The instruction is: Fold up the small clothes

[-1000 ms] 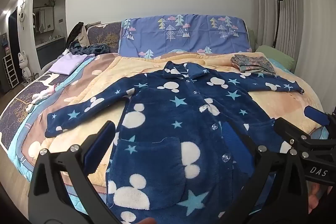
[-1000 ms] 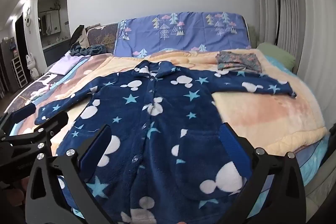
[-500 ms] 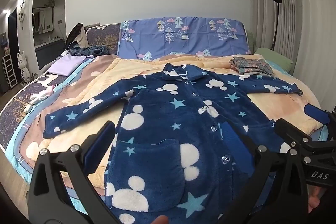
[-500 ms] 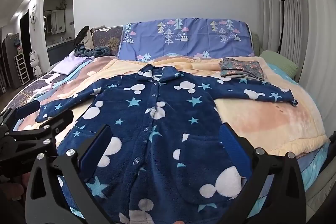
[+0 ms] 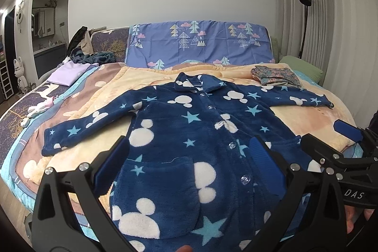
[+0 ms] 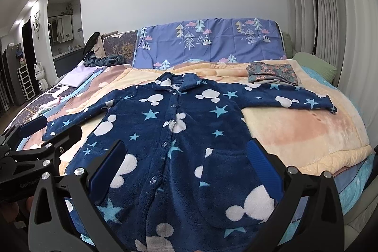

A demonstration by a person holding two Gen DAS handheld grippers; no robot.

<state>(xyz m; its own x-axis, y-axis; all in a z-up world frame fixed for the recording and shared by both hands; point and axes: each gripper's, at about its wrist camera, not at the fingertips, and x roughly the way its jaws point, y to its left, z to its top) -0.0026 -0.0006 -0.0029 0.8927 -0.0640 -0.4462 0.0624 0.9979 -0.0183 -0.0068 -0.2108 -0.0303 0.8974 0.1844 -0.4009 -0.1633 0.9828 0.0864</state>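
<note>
Left gripper (image 5: 189, 162): fingers spread wide, grasping nothing, held above the hem end of the robe (image 5: 189, 138). Right gripper (image 6: 186, 164): fingers likewise released and empty, over the same end, beside the left one.

The robe lies flat and face up on the bed (image 6: 307, 134), buttoned down the front, hem toward the foot of the bed and hanging just past the edge, collar (image 6: 176, 83) toward the headboard. Both sleeves are laid out sideways.

Handling, as judged from the surface:
- Thick fleece pile; soft, limp, no stiffness of its own. It will sag from any single hold.
- Moderately heavy for a garment of this kind (bulk rather than density).
- The pile should give good grip and drag on the fleece blanket (image 5: 307, 115) beneath, so lift rather than slide.
- Not fragile; keep the fingers off the buttons.

Hold points, near to far:
1. Hem corners, one per gripper, for a lengthwise fold toward the collar.
2. Left cuff (image 5: 50, 145) and right cuff (image 6: 329, 106), to bring each sleeve across the body first. The two are well apart.
3. Shoulder seams, either side of the collar.

Pinch both layers at an edge, not the pocket (image 5: 163, 193) flap alone.

A folded floral garment (image 6: 271, 73) lies just beyond the right sleeve, near the pillow; keep the fold clear of it.
</note>
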